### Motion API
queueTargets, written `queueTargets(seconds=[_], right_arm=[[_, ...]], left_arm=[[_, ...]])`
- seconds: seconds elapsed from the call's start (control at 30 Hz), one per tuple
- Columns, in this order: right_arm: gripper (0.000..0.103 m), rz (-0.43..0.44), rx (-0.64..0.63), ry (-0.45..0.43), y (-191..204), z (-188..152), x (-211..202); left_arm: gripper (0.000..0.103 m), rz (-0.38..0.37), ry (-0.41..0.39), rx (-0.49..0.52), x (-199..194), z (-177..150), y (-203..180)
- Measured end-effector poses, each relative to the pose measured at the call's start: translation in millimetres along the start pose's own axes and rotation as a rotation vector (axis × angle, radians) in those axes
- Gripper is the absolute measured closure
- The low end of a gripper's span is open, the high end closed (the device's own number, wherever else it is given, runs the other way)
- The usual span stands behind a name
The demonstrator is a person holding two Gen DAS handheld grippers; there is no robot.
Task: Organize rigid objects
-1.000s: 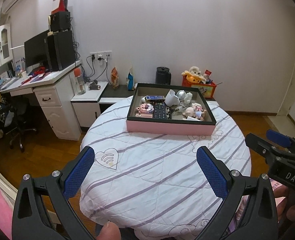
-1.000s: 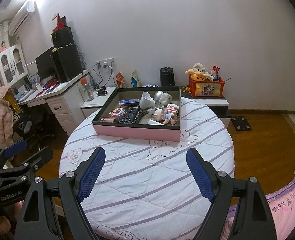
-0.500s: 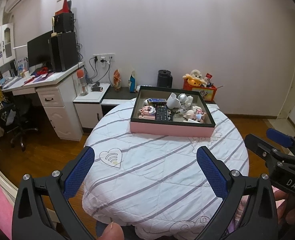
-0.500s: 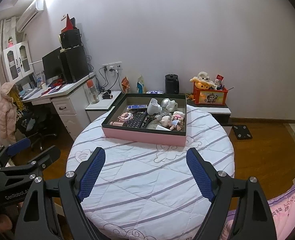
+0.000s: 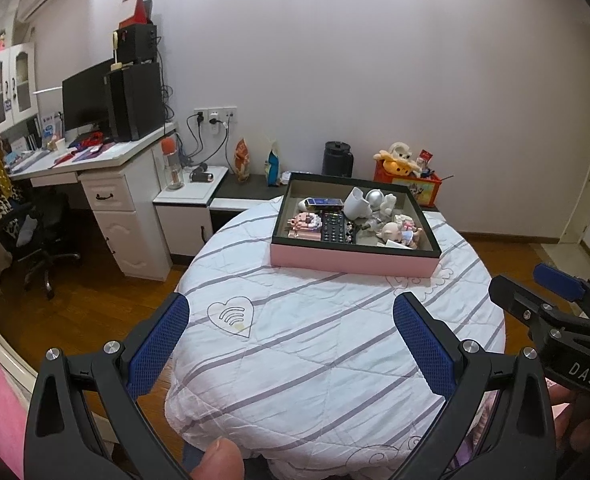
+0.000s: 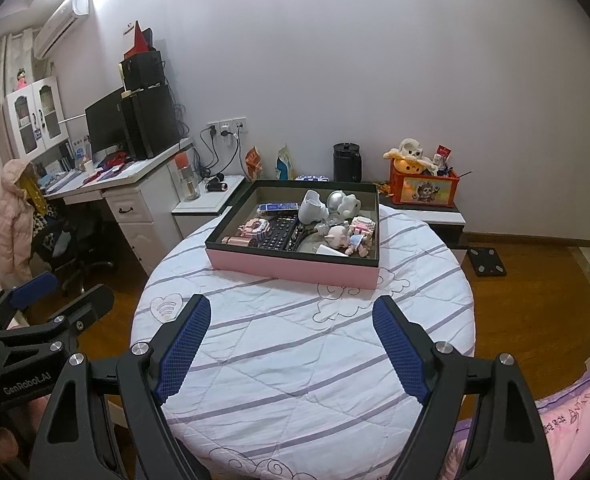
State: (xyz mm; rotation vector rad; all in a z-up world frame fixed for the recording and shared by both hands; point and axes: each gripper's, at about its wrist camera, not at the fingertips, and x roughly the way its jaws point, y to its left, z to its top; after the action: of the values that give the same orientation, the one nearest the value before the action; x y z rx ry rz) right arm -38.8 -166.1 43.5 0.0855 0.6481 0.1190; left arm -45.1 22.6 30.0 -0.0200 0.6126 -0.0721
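A pink box (image 5: 355, 264) with a dark rim stands at the far side of a round table (image 5: 315, 360) under a white striped cover; it also shows in the right wrist view (image 6: 291, 270). It holds a black remote (image 5: 332, 231), a white cup (image 5: 355, 203), a silver ball (image 5: 374, 197), small figurines (image 5: 401, 232) and a pink block toy (image 5: 305, 222). My left gripper (image 5: 291, 340) is open and empty over the near table edge. My right gripper (image 6: 293, 344) is open and empty, also well short of the box.
A white desk (image 5: 107, 172) with a monitor and speakers stands at the left, with an office chair (image 5: 39, 240) beside it. A low cabinet behind the table carries a black kettle (image 5: 337, 159) and an orange toy box (image 5: 411, 184). Wood floor surrounds the table.
Both grippers have drawn back from the table and risen; the box looks smaller and farther. Both stay open and empty.
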Motion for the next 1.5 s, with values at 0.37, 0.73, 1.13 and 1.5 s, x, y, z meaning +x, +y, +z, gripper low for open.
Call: queueTargets(seconds=[0.37, 0.73, 1.13, 1.5], right_arm=[[0.018, -0.005, 0.016, 0.014, -6.5, 6.0, 19.0], [0.018, -0.005, 0.028, 0.031, -11.7, 14.2, 36.0], [0.018, -0.005, 0.032, 0.043, -14.3, 17.9, 48.8], [0.018, 0.001, 0.032, 0.05, -14.6, 17.8, 55.6]], left_arm=[[0.0, 0.028, 0.004, 0.017, 21.2, 15.3, -1.3], [0.0, 0.036, 0.014, 0.01, 36.3, 25.1, -2.5], [0.0, 0.043, 0.023, 0.004, 43.5, 28.3, -1.7], [0.0, 0.05, 0.039, 0.003, 50.8, 30.5, -0.2]])
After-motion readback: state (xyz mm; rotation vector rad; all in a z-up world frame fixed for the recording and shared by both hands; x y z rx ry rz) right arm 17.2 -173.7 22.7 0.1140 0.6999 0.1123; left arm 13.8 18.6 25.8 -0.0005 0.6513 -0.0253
